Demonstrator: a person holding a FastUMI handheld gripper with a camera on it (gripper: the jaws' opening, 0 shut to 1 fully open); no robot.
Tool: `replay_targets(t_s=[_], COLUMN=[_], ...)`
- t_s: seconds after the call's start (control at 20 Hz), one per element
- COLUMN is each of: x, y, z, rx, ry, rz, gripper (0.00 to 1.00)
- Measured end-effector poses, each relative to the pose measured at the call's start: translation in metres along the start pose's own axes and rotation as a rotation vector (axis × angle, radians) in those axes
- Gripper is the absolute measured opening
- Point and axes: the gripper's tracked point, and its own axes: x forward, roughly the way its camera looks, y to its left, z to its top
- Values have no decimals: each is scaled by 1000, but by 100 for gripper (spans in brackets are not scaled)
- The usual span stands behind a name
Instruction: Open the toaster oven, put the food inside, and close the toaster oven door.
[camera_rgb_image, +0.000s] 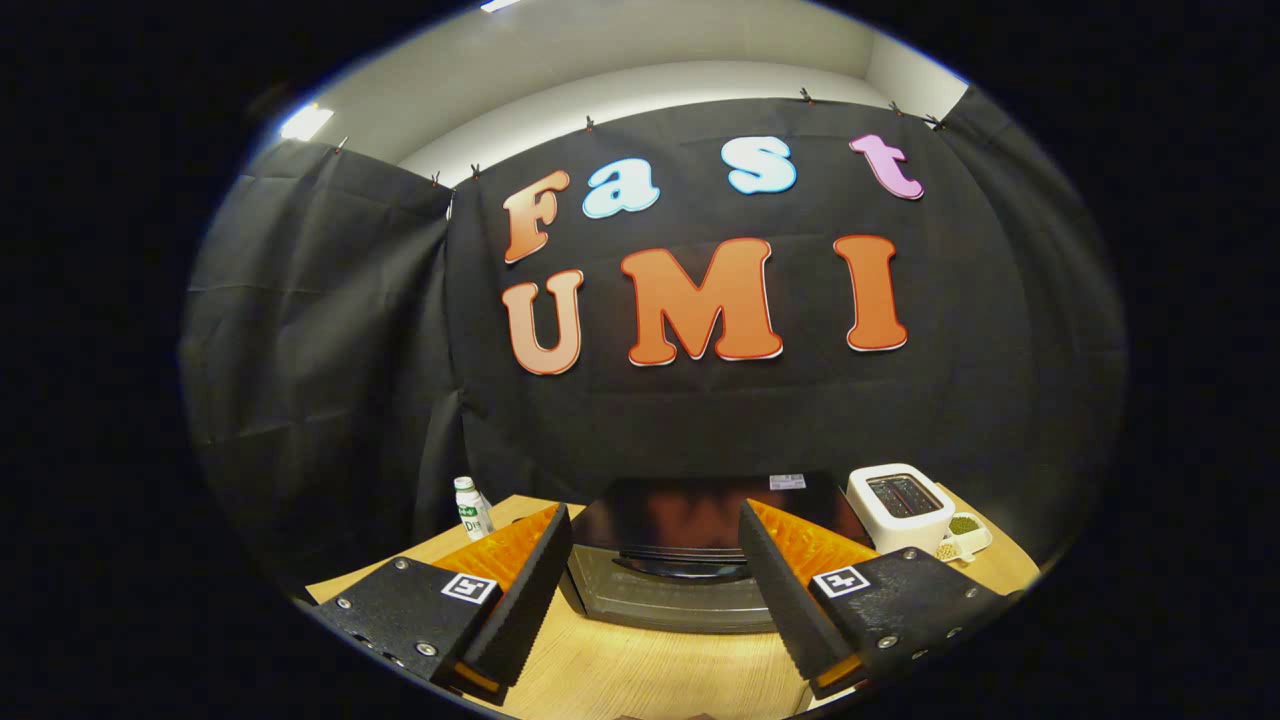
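Toaster oven (690, 560): sitting on the wooden table (640, 670) just ahead of my fingers, framed in the gap between them, its door closed and facing me.
Door: showing as dark glass with a curved handle (680, 570) running across its upper part; I am judging this bar to be the place to hook or pinch.
Handling: I am expecting a rigid, fairly heavy metal box with a hinged door that resists a little at first; the glossy top and glass are looking slippery, and the glass is calling for a gentle pull rather than a jerk. The body may be sliding on the smooth wood if I am tugging too hard.
Gripper (655, 560): I am holding my two fingers wide apart, gripping nothing, the orange-backed pads hovering above the table short of the oven.
Food: I am not able to pick out with certainty which item is meant for the oven.
Pop-up toaster (898, 505): standing white beside the oven, on my right.
Small dish (965, 530): lying just beside that toaster, holding something green.
Bottle (470, 508): standing upright near the table's far left edge, beyond my left finger.
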Motion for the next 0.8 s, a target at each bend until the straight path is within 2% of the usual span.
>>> replay_targets(t_s=[0.45,0.8], x=[63,88], y=[-16,-26], z=[-51,-65], rx=[29,-1], ry=[89,84], rz=[-40,-92], gripper=[99,99])
